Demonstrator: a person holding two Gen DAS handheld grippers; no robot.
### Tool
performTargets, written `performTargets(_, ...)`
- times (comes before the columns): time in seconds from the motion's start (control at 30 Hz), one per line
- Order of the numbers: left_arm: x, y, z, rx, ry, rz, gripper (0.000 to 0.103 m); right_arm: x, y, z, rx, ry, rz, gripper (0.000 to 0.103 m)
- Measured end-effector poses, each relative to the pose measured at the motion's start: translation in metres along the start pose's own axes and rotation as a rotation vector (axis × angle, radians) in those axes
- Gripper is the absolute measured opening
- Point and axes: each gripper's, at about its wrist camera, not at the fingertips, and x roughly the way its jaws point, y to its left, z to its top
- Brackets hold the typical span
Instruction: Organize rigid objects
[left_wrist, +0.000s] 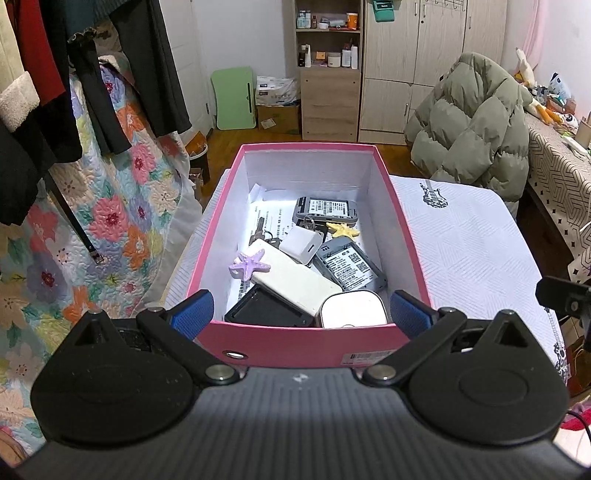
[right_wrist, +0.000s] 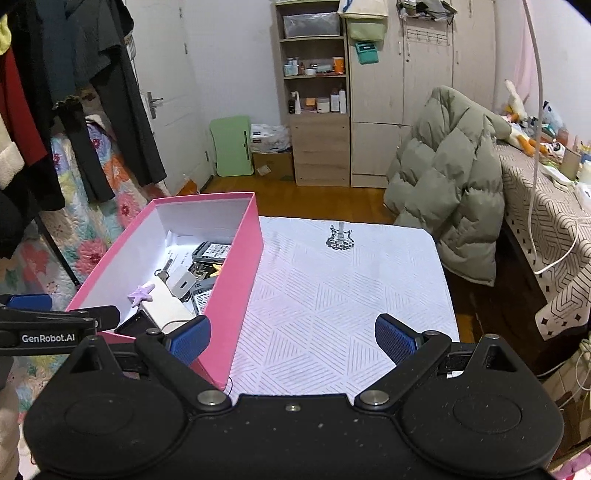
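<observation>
Two grippers are working around one landmark, the open pink cardboard shoebox (left_wrist: 309, 341) sitting on a white cloth-covered table (right_wrist: 332, 295). The left gripper (left_wrist: 301, 312) is hovering at the box's near end wall, its blue-padded fingers (left_wrist: 192, 314) spread wide and straddling that wall's two corners, holding nothing. The right gripper (right_wrist: 291, 338) is hanging just right of the box, fingers equally spread and empty, its left pad close against the box's outer right wall, above bare cloth.

Inside the box, nearest the left gripper, a black rectangular device (left_wrist: 267, 308) and a white rounded case (left_wrist: 352, 308) are lying against the near wall. Just beyond them a long white power bank (left_wrist: 291, 275) is resting diagonally, with a lilac plastic starfish (left_wrist: 249, 263) sitting on its far end. Right of it a grey battery pack with a printed label (left_wrist: 349, 266) is lying tilted, and a small white charger cube (left_wrist: 301, 243) is sitting beside it. Farther in, metal keys (left_wrist: 260, 230), a yellow starfish (left_wrist: 343, 229) and a second grey labelled pack (left_wrist: 327, 211) are lying on printed paper sheets (left_wrist: 269, 218).

Left of the box a floral quilt (left_wrist: 110, 206) is hanging under dark clothes (left_wrist: 92, 74). Beyond the box a grey-green puffer jacket (right_wrist: 447, 184) is slumping near a wooden wardrobe (right_wrist: 388, 92) and an open shelf unit (left_wrist: 328, 66).
</observation>
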Motion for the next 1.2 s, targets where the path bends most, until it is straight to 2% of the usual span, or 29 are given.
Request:
performTargets(0.43,0.001,-0.003,-0.003,-0.018,0.01,-0.005,0.103,0.003,-0.004,-0.005,0.018,0.025,-0.022,0.097)
performTargets(1.2,-0.001,-0.003,-0.01,-0.009,-0.009,0.043,0.103,0.0,0.0,-0.011,-0.012,0.017,-0.049,0.097)
